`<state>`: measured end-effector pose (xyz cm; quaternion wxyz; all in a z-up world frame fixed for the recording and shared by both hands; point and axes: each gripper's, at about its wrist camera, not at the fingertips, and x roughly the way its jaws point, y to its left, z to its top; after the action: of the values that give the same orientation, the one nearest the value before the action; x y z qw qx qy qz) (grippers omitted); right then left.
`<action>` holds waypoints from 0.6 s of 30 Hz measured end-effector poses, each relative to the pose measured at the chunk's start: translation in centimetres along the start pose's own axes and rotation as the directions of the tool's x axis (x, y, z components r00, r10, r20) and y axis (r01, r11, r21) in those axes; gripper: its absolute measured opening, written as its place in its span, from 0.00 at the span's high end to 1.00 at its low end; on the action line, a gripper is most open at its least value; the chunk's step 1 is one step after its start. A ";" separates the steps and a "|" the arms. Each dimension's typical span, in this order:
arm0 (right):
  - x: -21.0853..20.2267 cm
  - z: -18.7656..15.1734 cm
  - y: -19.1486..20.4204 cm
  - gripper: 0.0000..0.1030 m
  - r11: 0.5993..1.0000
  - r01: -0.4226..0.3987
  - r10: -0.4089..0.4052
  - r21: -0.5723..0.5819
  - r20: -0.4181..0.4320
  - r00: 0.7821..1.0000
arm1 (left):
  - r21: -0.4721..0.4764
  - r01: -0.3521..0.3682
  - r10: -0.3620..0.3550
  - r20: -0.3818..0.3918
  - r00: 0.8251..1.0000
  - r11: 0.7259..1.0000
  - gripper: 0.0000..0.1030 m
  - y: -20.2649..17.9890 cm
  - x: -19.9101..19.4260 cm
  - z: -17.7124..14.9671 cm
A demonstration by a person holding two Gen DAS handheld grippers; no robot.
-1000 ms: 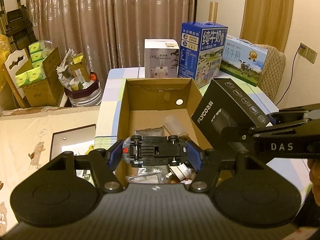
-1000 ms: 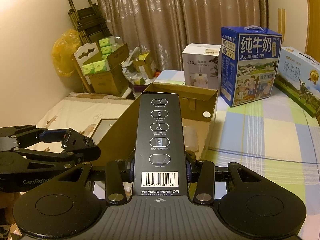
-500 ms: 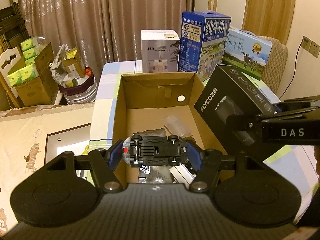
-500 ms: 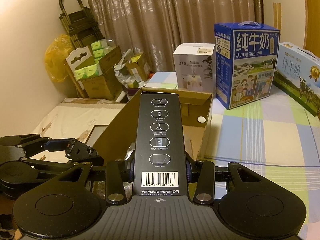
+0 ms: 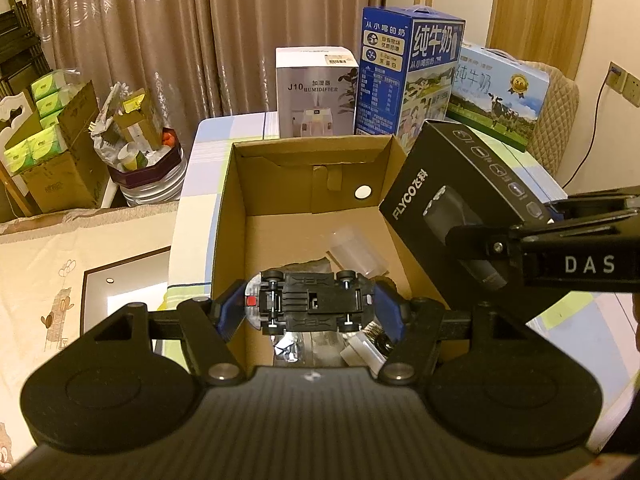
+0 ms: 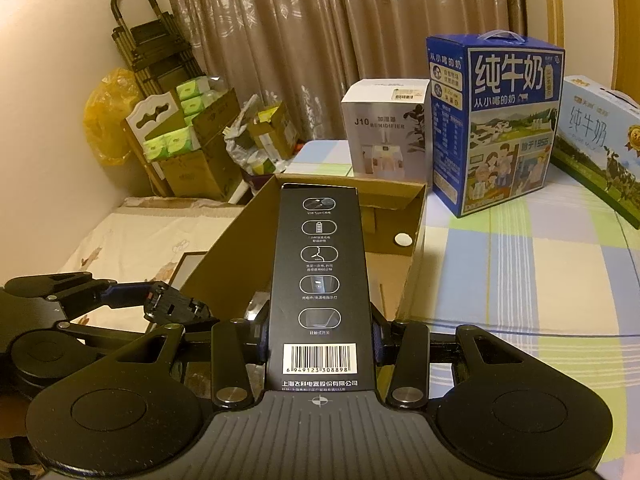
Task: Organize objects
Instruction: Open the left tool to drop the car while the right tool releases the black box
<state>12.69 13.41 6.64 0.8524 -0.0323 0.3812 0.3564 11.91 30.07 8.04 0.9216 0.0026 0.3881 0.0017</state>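
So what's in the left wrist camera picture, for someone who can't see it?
The left tongs grip a small black toy car, underside up, above an open brown cardboard box. To the right, the right tongs hold a long black FLYCO carton tilted over the box's right wall.

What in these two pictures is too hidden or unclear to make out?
- Left view: the toy car, gripped underside-up in the left tongs, covers the shiny clutter on the cardboard box floor.
- Right view: the black FLYCO box in the right tongs blocks most of the box interior.
- Its small icon captions are unreadable.
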 end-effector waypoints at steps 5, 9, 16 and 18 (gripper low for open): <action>0.4 0.1 -0.3 0.60 1.000 0.004 -0.004 0.006 -0.003 1.000 | -0.006 -0.010 0.010 -0.002 1.000 1.000 0.22 0.0 0.6 0.1; 0.4 0.0 -0.4 0.60 1.000 0.003 -0.003 0.006 -0.006 1.000 | -0.016 -0.011 0.011 -0.009 1.000 1.000 0.22 0.2 0.8 0.1; 0.2 -0.2 -0.1 0.60 1.000 0.000 0.000 0.005 -0.006 1.000 | -0.015 -0.016 0.016 -0.016 1.000 1.000 0.22 0.4 0.5 -0.3; 0.1 -0.2 0.0 0.60 1.000 -0.001 0.001 0.005 -0.005 1.000 | -0.014 -0.018 0.018 -0.013 1.000 1.000 0.22 0.4 0.2 -0.4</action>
<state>12.67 13.44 6.43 0.8514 -0.0309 0.3840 0.3560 11.74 30.47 7.65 0.9191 -0.0002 0.3939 0.0129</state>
